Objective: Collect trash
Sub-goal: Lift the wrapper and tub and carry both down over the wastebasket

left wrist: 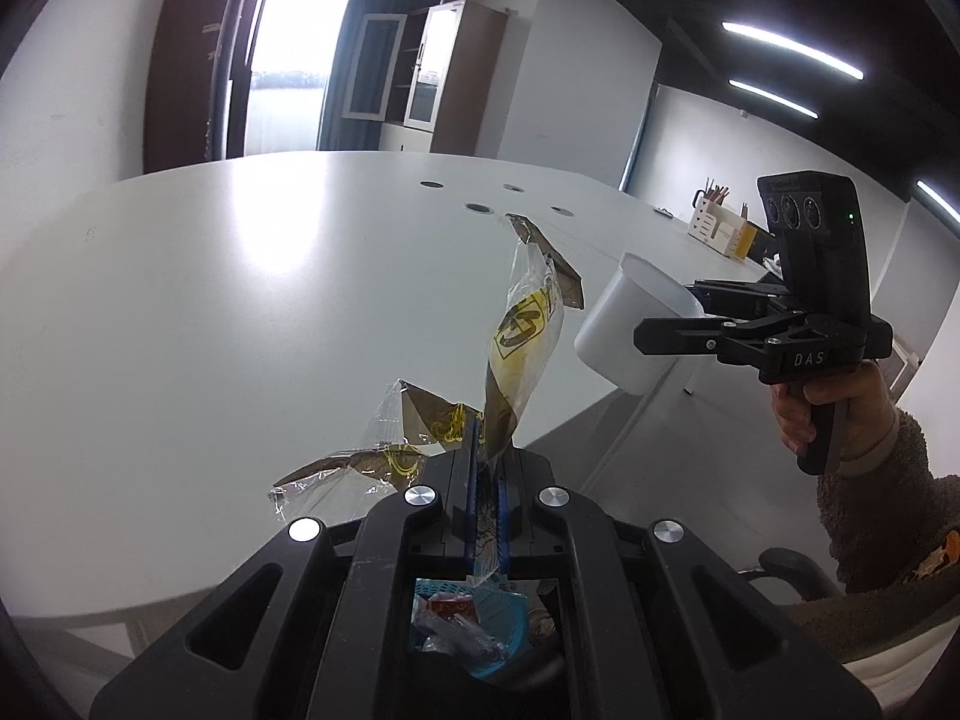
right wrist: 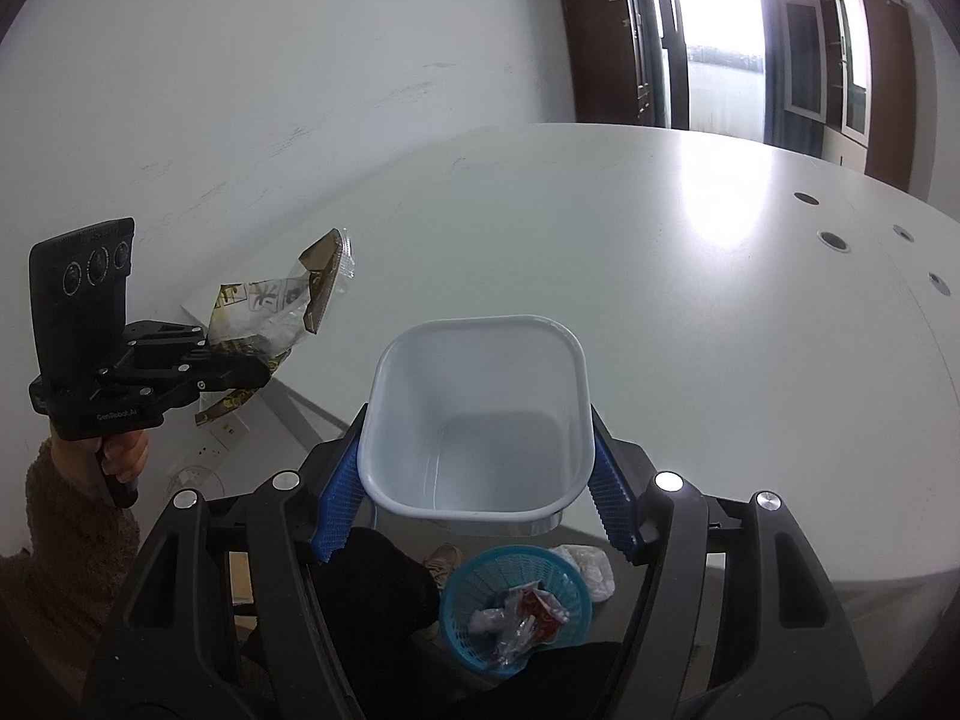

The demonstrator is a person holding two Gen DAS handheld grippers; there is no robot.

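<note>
My left gripper is shut on a crumpled clear, brown and yellow snack wrapper and holds it in the air above the table edge. The wrapper also shows in the right wrist view, sticking out of the left gripper. My right gripper is shut on an empty white plastic bin, its blue pads on both sides. The bin shows in the left wrist view, held up by the right gripper. A blue mesh basket with trash stands on the floor below.
The white round table has cable holes at the far right. The blue basket shows under my left gripper. A white crumpled bag lies on the floor beside it. A desk organiser stands on a far desk.
</note>
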